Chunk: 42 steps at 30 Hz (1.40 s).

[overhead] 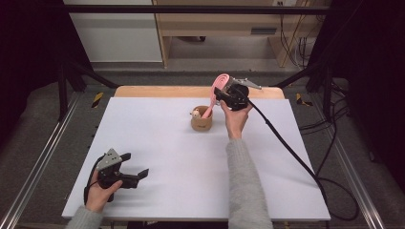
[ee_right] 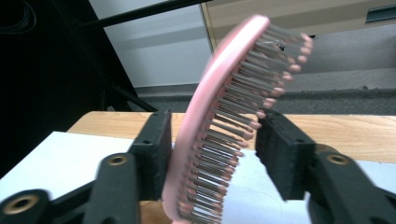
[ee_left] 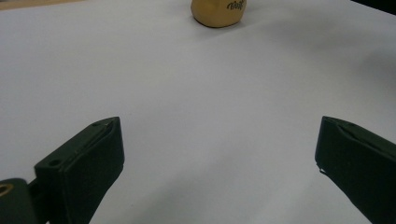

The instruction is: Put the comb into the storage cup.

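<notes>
Pink hairbrush (overhead: pixel 217 90) stands nearly upright, handle down in the tan cup (overhead: pixel 201 122), head leaning up and away from the cup toward the far edge of the worktop (overhead: pixel 191 181). In the right gripper view the hairbrush (ee_right: pixel 219 121) sits between our right jaws: its back is against or just beside one jaw, we cannot tell which, and bristle tips reach the other jaw, with a slight gap visible there. We read the jaws as loosened, not clamping; the brush looks carried by the cup.

Right gripper (overhead: pixel 224 94) is at the brush head, just above and behind the cup, held by our right hand (overhead: pixel 236 116), which is just right of the cup. Cable runs from it away from the cup to the right side of the worktop.

Small pale item (overhead: pixel 195 113) sits at the cup rim, too small to identify.

Cup stands on the white worktop, toward its far edge, near centre. In the left gripper view the cup (ee_left: pixel 218 11) is well ahead of the jaws, with dark lettering on its side.

Left gripper (overhead: pixel 130 167) is well apart from the cup, near the worktop's near-left corner, held by our left hand (overhead: pixel 98 191). Its jaws are spread wide, nothing between them, bare worktop below.
</notes>
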Tool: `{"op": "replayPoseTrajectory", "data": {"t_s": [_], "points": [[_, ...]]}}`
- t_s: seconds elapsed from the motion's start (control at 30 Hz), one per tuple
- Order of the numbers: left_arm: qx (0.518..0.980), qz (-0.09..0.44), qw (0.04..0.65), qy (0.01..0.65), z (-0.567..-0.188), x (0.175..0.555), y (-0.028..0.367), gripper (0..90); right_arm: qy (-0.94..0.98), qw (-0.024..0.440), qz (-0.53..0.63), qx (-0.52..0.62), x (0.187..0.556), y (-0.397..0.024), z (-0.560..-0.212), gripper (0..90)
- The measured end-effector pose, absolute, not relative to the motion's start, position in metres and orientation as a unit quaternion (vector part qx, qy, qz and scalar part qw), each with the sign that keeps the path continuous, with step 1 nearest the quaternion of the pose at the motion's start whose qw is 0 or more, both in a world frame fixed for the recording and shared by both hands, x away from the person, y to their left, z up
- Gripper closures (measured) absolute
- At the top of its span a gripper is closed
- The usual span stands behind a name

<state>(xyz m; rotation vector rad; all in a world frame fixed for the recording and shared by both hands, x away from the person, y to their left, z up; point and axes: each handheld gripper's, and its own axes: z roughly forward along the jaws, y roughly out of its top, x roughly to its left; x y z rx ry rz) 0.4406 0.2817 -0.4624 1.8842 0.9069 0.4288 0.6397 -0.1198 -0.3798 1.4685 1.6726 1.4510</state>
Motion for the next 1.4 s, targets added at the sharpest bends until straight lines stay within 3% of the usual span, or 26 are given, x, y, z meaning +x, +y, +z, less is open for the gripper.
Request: {"op": "replayPoseTrajectory", "data": {"t_s": [0.23, 0.53, 0.77, 1.03, 1.4], "points": [[0.773, 0.176, 0.482, 0.372, -0.462, 0.441, 0.281, 1.5, 0.623, 0.245, 0.529, 0.522, 0.636, -0.120, -0.380, 35.7], [0.773, 0.178, 0.482, 0.372, -0.462, 0.441, 0.282, 1.4, 0.630, 0.250, 0.533, 0.507, 0.629, -0.121, -0.376, 16.4], [0.773, 0.178, 0.482, 0.372, -0.462, 0.441, 0.282, 1.5, 0.654, 0.268, 0.521, 0.479, 0.621, -0.124, -0.374, 8.6], [0.774, 0.178, 0.482, 0.372, -0.462, 0.441, 0.281, 1.5, 0.666, 0.267, 0.522, 0.461, 0.608, -0.123, -0.367, 1.3], [0.774, 0.178, 0.481, 0.372, -0.462, 0.441, 0.281, 1.4, 0.694, 0.258, 0.521, 0.425, 0.587, -0.131, -0.358, 0.3]]}}
